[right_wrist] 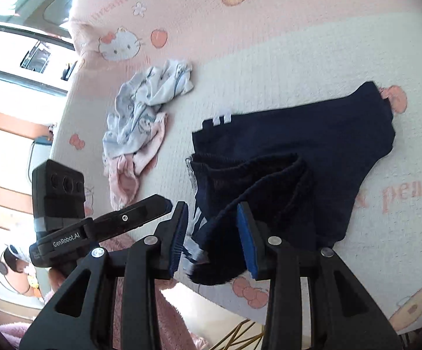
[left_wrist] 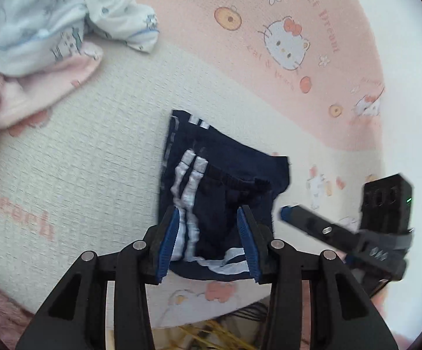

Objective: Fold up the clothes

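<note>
Navy shorts with white side stripes [left_wrist: 219, 186] lie partly folded on a cream and pink Hello Kitty mat [left_wrist: 94, 145]. My left gripper [left_wrist: 209, 218] is open, its blue pads either side of the shorts' near edge, just above it. My right gripper [right_wrist: 212, 213] is open too, over the near folded edge of the shorts [right_wrist: 298, 151], whose waistband is doubled over. The right gripper also shows in the left wrist view [left_wrist: 286, 213] to the right of the shorts. The left gripper shows in the right wrist view [right_wrist: 164, 204].
A crumpled heap of light blue, white and pink clothes [left_wrist: 45, 38] lies at the mat's far left; it also shows in the right wrist view [right_wrist: 144, 122]. The mat's near edge [left_wrist: 211, 306] is just below the shorts. A window [right_wrist: 21, 43] is at the far left.
</note>
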### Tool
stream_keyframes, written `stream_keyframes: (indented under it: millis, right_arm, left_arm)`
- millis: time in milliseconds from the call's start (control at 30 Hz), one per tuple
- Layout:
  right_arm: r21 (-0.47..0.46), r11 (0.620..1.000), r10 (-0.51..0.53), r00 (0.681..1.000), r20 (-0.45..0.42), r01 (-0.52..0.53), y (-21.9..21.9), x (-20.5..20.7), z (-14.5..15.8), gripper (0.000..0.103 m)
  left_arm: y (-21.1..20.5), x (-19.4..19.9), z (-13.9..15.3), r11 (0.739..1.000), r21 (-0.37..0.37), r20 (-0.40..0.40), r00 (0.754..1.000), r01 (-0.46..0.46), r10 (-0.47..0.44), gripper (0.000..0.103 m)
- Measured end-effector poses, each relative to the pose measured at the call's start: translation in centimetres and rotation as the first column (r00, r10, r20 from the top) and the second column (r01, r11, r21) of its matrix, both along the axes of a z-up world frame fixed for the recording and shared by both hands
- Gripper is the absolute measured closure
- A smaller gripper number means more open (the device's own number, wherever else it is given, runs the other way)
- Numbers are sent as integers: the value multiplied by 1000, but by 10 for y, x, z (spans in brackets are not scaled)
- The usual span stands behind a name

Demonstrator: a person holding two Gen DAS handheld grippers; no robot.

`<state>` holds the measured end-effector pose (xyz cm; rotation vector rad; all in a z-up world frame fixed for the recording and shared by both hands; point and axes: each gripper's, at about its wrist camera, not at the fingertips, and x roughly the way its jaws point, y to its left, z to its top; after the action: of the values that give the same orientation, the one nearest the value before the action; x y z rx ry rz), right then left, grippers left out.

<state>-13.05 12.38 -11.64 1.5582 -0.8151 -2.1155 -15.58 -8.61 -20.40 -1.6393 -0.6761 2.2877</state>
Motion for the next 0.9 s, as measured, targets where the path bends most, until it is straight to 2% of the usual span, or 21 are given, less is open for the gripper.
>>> stream_keyframes:
  millis: [33,100,233,367,433,500,533,667,800,900]
  right_arm:
    - [8,1000,-7,1000,1,7,3,4,1,67]
    - [40,999,-22,1000,9,21,9,13,2,66]
    - [159,986,-53,998,36,47,17,27,-5,64]
    - [243,969,-59,995,81,38,22,33,-14,64]
    - [304,953,-33,995,90,4,21,36,-16,64]
    - [356,934,2,995,101,-38,19,38,-21,64]
    - [370,927,17,994,105,-55,17,39,-23,64]
    - [372,923,64,992,112,-101,5,44,-29,64]
    - [399,908,84,989,124,-128,-1,47,-33,64]
    - [385,915,76,988,134,-123,0,49,-36,64]
  left_arm:
    - [8,5,4,995,-83,-19,998,53,-55,60]
    - [21,18,5,974,-154,-27,985,164,-170,60]
    - [65,36,-4,921,-230,-15,945,313,-325,60]
    - [89,49,-2,879,-263,-27,908,397,-418,60]
    - [97,49,-2,866,-278,-24,898,416,-439,60]
    - [99,47,-8,874,-253,2,903,415,-429,60]
    - [103,47,-13,871,-263,10,904,416,-428,60]
    - [110,50,-25,844,-305,62,893,442,-445,60]
    - [114,64,-18,828,-350,28,888,438,-458,60]
    - [120,60,-27,809,-384,47,884,446,-465,60]
